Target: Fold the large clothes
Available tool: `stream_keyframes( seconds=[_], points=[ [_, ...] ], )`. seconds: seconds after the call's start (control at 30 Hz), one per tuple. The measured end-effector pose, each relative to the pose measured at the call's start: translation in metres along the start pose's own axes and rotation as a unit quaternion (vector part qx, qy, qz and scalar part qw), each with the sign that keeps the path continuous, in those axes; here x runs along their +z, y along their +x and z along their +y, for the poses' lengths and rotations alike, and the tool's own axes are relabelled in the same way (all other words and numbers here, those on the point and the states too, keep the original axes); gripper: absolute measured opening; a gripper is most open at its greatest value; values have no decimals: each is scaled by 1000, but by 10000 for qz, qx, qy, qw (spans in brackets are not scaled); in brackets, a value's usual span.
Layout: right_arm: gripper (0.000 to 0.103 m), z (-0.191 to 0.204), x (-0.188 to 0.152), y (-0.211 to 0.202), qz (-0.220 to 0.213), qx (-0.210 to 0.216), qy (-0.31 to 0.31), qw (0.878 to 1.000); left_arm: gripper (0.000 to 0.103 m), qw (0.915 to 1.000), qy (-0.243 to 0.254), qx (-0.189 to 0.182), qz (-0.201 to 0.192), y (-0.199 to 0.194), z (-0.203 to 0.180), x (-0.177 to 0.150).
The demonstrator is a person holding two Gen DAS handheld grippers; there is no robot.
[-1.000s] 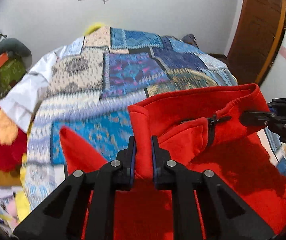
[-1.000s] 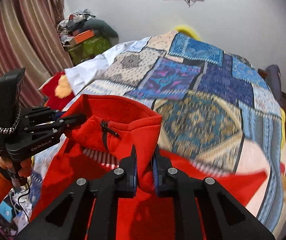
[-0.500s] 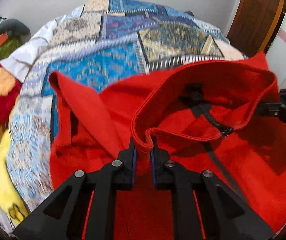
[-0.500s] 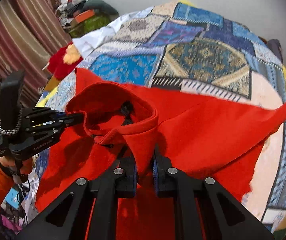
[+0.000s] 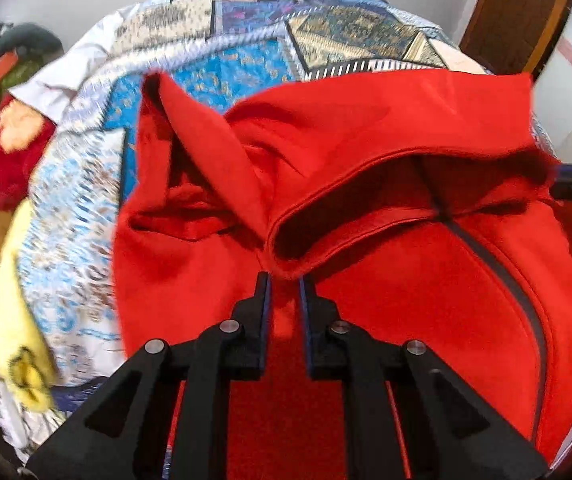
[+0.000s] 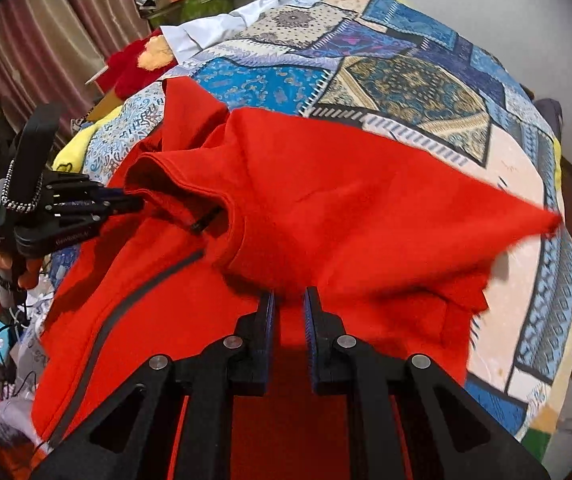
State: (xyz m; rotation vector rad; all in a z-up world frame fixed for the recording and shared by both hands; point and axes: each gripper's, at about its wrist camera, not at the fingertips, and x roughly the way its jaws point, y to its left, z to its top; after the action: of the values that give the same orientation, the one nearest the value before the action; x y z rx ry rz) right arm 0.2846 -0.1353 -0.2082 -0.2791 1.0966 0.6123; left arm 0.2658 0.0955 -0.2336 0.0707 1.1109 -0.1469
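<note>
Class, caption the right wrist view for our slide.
Both grippers pinch a red fleece zip jacket over a patchwork bedspread.

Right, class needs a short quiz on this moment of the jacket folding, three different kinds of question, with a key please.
1. True or false: the left gripper is shut on the red jacket.
2. Which surface lies under the jacket?
A. a bare wooden floor
B. a patchwork bedspread
C. a glass table
3. Fill the gap: a dark ____ runs down the jacket's front.

Key
1. True. Red fabric sits pinched between its fingers, and the right gripper pinches the jacket likewise.
2. B
3. zipper
</note>
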Motion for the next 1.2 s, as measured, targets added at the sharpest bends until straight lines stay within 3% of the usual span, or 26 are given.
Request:
stream_keyframes(
  seconds=[0.17, 0.3, 0.4, 0.53, 0.63, 0.77, 0.87, 0.97, 1.03, 1.1, 1.2],
  points=[
    [10, -20, 4, -36, -324, -116, 151, 9993, 20, 9985, 81, 255, -482, -38, 12, 20],
    [10, -37, 29, -55, -679, -337, 349, 9965, 47, 9954, -31, 460, -840, -48, 27, 61],
    [10, -46, 56, -49, -780, -553, 433, 9945, 51, 9953, -115, 430, -863, -34, 36, 97],
    [10, -57, 92, -16, -602, -579, 644, 9944, 55, 9966, -488, 193, -643, 6, 48, 135],
    [10, -68, 109, 23, -300, -595, 858, 9941, 55, 9961, -668, 444, -355, 47, 61, 150],
    [10, -86, 107, 68, 221, -977, 1009, 9898, 55, 9907, -776, 1110, -84, 72, 84, 138],
    [10, -104, 91, 75, 310, -1248, 938, 9872, 55, 9833, -714, 1667, 150, 79, 113, 111],
    [10, -122, 74, 67, 254, -1129, 981, 9884, 55, 9757, -741, 2033, 353, 78, 143, 79],
    [10, -130, 65, 59, 235, -1335, 1027, 9854, 63, 9763, -889, 1954, 289, 68, 158, 61],
    [10, -136, 56, 50, 202, -1627, 1029, 9811, 63, 9768, -1185, 1759, 281, 57, 169, 49],
    [10, -144, 45, 40, 178, -1473, 1279, 9806, 62, 9753, -1230, 1819, 249, 39, 171, 39]
  ],
)
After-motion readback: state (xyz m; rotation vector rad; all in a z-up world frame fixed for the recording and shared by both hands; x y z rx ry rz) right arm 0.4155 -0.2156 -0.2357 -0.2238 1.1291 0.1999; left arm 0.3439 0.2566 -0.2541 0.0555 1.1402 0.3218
